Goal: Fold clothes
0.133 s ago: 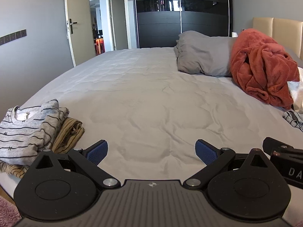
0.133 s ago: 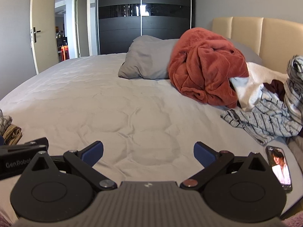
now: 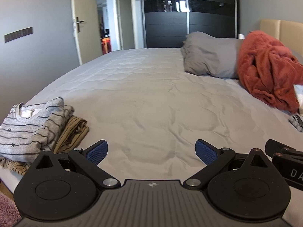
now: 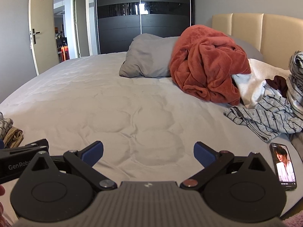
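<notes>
Both grippers over near edge of bed [image 3: 151, 94], side by side, facing headboard [image 4: 265, 30].

L gripper [image 3: 151, 151]: jaws spread wide, blue pads [image 3: 98, 151] well apart, nothing between them. Bare quilt beneath.

R gripper [image 4: 148, 152]: same, jaws wide apart, empty. Its body seen at R edge of L view; L unit's body seen at L edge of R view.

Folded stack at L near corner of bed: grey striped top [image 3: 28, 126] uppermost, neck label showing, lying on mustard striped garment [image 3: 75, 130]. Stack just beside L gripper's left finger, not touching as far as can be told (fisheye distortion, edge of frame).

Unfolded pile at R side near headboard: rust fleece [image 4: 206, 66] heaped against grey pillow [image 4: 147, 58]; white garment [image 4: 251, 83] beside it; grey striped garment [image 4: 265, 117] spread loose in front, nearest to R gripper but apart from it. Dark maroon item [image 4: 280, 83] and another striped piece behind, partly cut off by frame.

Phone [image 4: 284, 168] flat on bed at R near edge, screen lit, just R of R gripper.

Centre of bed between stack and pile bare. Dark wardrobe [image 3: 189, 13] and open door [image 3: 85, 22] behind.
</notes>
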Action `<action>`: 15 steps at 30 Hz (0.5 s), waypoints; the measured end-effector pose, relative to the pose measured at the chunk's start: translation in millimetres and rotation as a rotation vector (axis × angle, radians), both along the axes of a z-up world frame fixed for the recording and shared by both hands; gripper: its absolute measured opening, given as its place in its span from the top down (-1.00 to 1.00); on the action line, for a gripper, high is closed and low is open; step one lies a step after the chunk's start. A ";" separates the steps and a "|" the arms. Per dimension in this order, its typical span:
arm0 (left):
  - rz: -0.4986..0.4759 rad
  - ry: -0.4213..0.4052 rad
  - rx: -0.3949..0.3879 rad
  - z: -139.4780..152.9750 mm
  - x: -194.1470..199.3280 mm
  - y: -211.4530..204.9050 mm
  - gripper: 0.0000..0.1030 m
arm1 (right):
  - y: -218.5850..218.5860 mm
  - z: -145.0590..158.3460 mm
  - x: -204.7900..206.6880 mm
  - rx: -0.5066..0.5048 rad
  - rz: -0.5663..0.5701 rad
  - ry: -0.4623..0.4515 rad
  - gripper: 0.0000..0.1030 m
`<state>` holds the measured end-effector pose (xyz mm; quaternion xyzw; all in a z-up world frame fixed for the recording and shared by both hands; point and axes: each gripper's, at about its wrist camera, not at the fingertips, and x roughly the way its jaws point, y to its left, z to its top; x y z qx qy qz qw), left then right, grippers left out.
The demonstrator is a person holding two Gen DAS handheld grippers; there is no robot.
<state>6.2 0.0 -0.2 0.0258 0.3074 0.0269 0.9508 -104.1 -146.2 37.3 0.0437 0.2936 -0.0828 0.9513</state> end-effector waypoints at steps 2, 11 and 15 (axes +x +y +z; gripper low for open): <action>0.015 0.006 -0.013 -0.1 2.6 0.0 -0.96 | 0.3 0.3 -0.9 -0.012 0.011 -0.006 -0.99; 0.020 0.002 -0.038 -5.5 0.9 3.5 -0.96 | 3.4 -3.2 6.4 0.009 0.012 -0.002 -0.99; 0.022 0.000 -0.028 -3.4 0.0 -0.1 -0.96 | 1.5 -3.8 5.7 0.021 0.005 -0.001 -0.99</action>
